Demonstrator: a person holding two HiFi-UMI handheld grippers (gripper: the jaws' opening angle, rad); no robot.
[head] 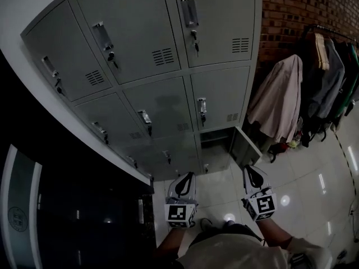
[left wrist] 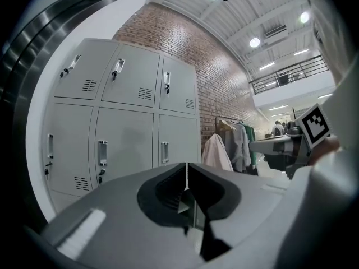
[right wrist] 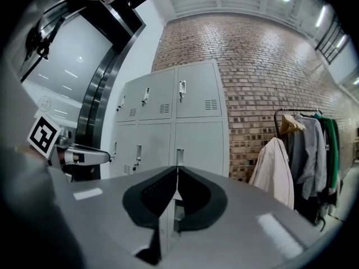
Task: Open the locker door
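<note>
A bank of grey lockers (head: 162, 66) stands against a brick wall. Most of its doors are closed, with handles and keys in the locks. The low right-hand locker (head: 215, 143) stands open, its door (head: 245, 147) swung out to the right. My left gripper (head: 188, 176) and right gripper (head: 250, 169) hang side by side above the tiled floor, well short of the lockers. Both are shut with nothing between the jaws. In the left gripper view the lockers (left wrist: 123, 122) lie beyond the shut gripper (left wrist: 187, 165). In the right gripper view the shut gripper (right wrist: 177, 168) points at the lockers (right wrist: 179, 122).
A clothes rack (head: 325, 66) with several coats stands to the right of the lockers, a beige jacket (head: 277, 97) nearest them. A dark glass panel (head: 56, 206) runs along the left. The floor (head: 303, 178) is glossy white tile.
</note>
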